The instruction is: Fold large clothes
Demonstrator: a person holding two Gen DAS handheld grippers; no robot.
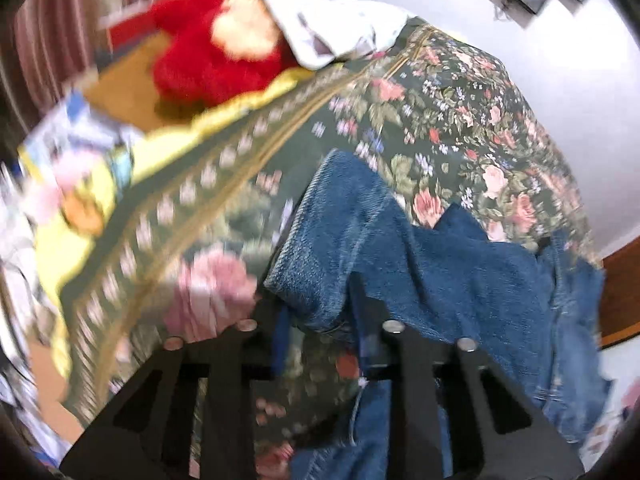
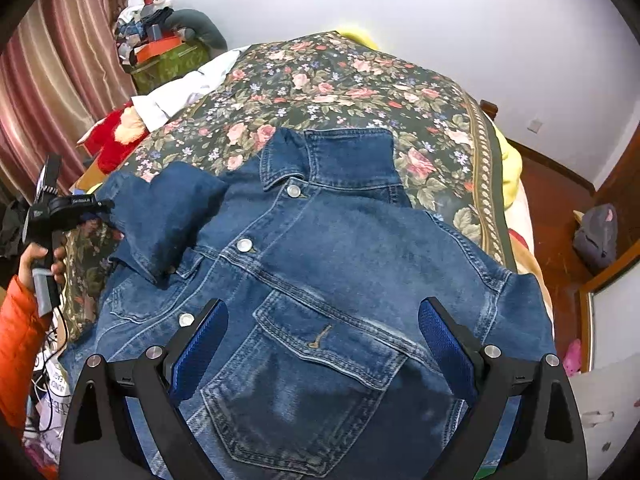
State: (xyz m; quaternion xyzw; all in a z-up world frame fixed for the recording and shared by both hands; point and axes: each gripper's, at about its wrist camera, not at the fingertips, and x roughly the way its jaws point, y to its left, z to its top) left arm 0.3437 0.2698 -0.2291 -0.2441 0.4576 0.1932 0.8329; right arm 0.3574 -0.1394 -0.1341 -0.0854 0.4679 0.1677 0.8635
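While your right tongs [image 2: 322, 344] stand spread wide with nothing between them, they hover just above the chest pocket [image 2: 316, 364] of the denim jacket [image 2: 340, 264], not touching the cloth.

Item, denim jacket: lies front up on the bed, on the floral bedspread [image 2: 360, 80], collar [image 2: 332, 156] pointing toward the far white wall [image 2: 460, 12]. Three metal buttons show along the placket; the topmost button [image 2: 294, 191] sits just under the collar. The jacket's sleeve on your left [image 2: 168, 208] is raised off the bed and drawn in over the chest panel.

Item, left tongs [image 1: 320, 320]: clenched on a thick fold of that sleeve [image 1: 332, 240], the denim bunched between the fingers and draping away to the right in the left wrist view, which is motion-blurred. From the right wrist view you see these tongs at the sleeve's end [image 2: 76, 208], held by your left hand [image 2: 38, 264] in an orange sleeve.

Item, bedside surroundings: a red plush toy [image 2: 116, 136] and white cloth [image 2: 188, 84] beside the bedspread's left edge; a yellow blanket [image 2: 510, 164] under its right edge; striped curtain [image 2: 52, 80] at left; a heaped green box [image 2: 168, 64] in the far corner; wooden floor [image 2: 552, 204] at right with a grey bag [image 2: 596, 236] on it.
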